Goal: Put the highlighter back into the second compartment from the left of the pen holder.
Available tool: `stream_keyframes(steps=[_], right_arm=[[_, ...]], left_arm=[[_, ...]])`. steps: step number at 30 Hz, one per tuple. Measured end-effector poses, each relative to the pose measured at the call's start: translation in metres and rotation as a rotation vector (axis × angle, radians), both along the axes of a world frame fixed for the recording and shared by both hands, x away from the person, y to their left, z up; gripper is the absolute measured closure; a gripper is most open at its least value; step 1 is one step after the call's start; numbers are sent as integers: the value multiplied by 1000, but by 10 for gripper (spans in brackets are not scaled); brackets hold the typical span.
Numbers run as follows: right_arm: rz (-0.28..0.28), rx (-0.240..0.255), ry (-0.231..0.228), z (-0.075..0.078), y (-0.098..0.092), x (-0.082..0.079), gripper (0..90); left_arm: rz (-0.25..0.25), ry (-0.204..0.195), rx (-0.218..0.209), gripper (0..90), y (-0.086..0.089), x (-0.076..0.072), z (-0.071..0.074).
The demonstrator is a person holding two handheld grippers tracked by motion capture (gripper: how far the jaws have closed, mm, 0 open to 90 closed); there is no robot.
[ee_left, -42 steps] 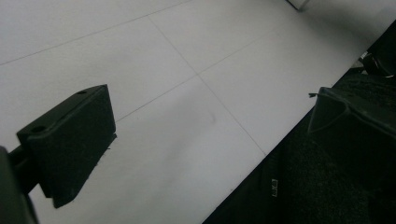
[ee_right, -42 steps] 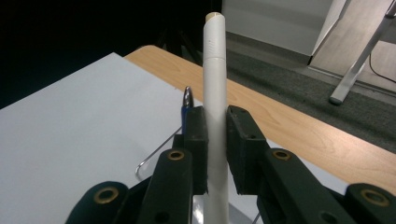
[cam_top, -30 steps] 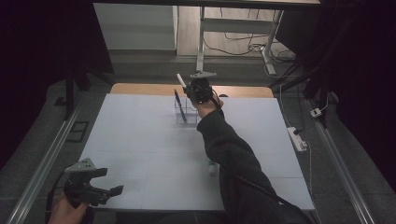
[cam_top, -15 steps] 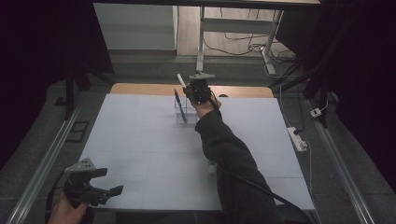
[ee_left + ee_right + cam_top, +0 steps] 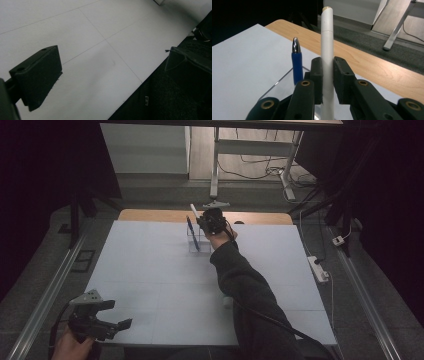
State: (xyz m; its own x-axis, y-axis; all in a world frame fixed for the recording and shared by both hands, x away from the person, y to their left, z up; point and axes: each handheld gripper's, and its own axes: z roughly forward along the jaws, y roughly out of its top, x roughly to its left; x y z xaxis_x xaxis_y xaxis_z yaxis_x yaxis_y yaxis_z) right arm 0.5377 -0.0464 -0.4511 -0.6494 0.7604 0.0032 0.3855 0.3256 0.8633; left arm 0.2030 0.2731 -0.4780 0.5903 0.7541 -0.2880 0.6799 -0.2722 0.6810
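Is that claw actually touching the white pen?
Touching. In the right gripper view, the right claw has both black pads pressed flat against the white pen, no gap showing.

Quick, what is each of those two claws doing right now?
Left gripper: open, holding nothing, near the table's front edge.
Right gripper: shut on the white pen, upright, next to a blue pen in a clear holder.

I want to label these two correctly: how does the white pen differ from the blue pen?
The white pen is plain white with a flat pale end; the blue pen is blue with a shiny silver tip. The white pen is clamped between the jaws of the right gripper; the blue pen stands free in the clear holder. The white pen looks thicker. Both stand roughly upright.
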Motion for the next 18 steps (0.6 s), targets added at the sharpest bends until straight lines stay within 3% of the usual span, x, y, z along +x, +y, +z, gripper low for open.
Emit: stream_keyframes(steps=[2,7,14,18], right_arm=[[2,-8,11,-1,-1,-1,771],[3,-12,23,2,-4,-3,638],[18,-16,19,19,-8,-9,496],[21,-14,41,26,-12,-14,424]], left_arm=[[-1,-1,2,9,0,0,0],[-2,1,3,9,0,1,0],[-2,1,4,9,-1,1,0],[-2,2,4,9,-1,1,0]])
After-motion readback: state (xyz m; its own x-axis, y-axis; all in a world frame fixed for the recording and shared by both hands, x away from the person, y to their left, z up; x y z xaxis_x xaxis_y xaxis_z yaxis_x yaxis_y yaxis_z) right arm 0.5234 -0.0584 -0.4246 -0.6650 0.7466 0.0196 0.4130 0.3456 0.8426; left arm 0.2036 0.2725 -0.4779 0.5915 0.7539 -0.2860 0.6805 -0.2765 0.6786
